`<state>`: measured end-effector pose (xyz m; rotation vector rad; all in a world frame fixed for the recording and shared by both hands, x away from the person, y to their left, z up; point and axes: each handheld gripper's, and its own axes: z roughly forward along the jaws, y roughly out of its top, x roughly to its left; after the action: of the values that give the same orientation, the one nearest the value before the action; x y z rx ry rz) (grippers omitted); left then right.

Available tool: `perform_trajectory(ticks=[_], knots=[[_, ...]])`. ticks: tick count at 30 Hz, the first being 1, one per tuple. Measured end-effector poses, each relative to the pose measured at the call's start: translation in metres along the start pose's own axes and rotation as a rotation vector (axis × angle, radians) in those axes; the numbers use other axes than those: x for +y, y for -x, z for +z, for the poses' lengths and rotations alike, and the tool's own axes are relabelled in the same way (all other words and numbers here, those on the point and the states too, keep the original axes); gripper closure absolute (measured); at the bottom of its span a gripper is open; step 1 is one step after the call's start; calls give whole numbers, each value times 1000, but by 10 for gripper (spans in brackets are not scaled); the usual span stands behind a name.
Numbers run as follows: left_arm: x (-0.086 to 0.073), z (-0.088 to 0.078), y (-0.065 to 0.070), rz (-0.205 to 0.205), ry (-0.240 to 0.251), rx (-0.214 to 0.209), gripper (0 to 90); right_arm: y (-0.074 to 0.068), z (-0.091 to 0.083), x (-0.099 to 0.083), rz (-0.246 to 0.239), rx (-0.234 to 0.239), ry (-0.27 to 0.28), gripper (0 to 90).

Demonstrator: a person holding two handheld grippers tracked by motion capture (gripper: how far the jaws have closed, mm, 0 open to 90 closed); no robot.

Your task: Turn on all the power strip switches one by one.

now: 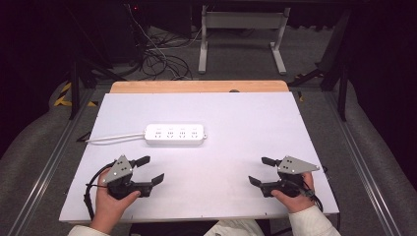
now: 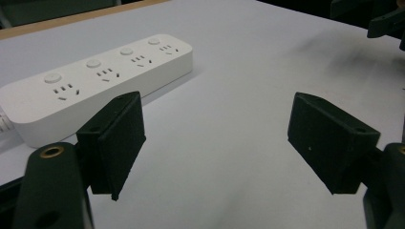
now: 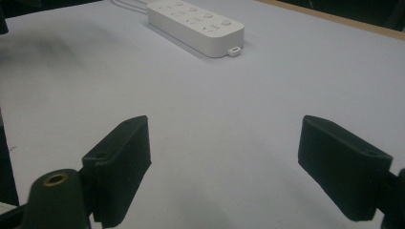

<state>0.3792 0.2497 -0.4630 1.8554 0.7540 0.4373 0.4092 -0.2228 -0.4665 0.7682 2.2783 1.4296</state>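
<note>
The white four-outlet power strip (image 1: 175,134) lies flat on the counter (image 1: 246,191), in the far-left half of the white surface. Its long axis runs left to right across the counter, parallel to the person's edge. Its white cord (image 1: 115,138) leaves the left end and trails toward the counter's left edge.

Left tool (image 1: 150,169): held low over the near-left part of the counter, jaws spread apart and holding nothing. The strip lies ahead of it and slightly to its right, near but not touching. In the left gripper view, the power strip (image 2: 95,81) appears just beyond the left-hand jaw, with its four outlets and round buttons facing up.

Right tool (image 1: 259,170): held low over the near-right part of the counter, jaws likewise spread and empty. The strip lies ahead and well to its left. In the right gripper view, the power strip (image 3: 196,26) sits far off at the top, with its cordless end and a small tab turned toward the tool.

Governing relation: the left tool is the nearer of the two. Because the strip's long axis lies crosswise to both tools' line of approach, a jaw closure across the narrow width looks available from the near side without turning the strip. The right tool would have to cross a wide bare stretch of counter to reach the cordless end.

No contact exists between either tool and the strip. Judged from this layout, the work is at its start.
</note>
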Motion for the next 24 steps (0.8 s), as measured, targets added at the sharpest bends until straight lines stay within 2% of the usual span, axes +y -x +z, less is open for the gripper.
perform_trajectory(ticks=[2,3,5,14,16,24], knots=[[1,0,1,20,-7,13,217,0,0,0,-6,1,-1,198],[2,0,1,46,-18,25,220,0,0,0,-8,1,-2,201],[2,0,1,50,-21,27,227,0,1,0,-8,6,0,208],[5,-2,2,54,-28,38,241,-1,2,-1,-12,13,-7,215],[6,-3,3,29,-33,28,252,-1,2,-1,-15,13,-10,217],[13,-4,2,28,-49,38,280,-2,3,-1,-4,29,-1,231]])
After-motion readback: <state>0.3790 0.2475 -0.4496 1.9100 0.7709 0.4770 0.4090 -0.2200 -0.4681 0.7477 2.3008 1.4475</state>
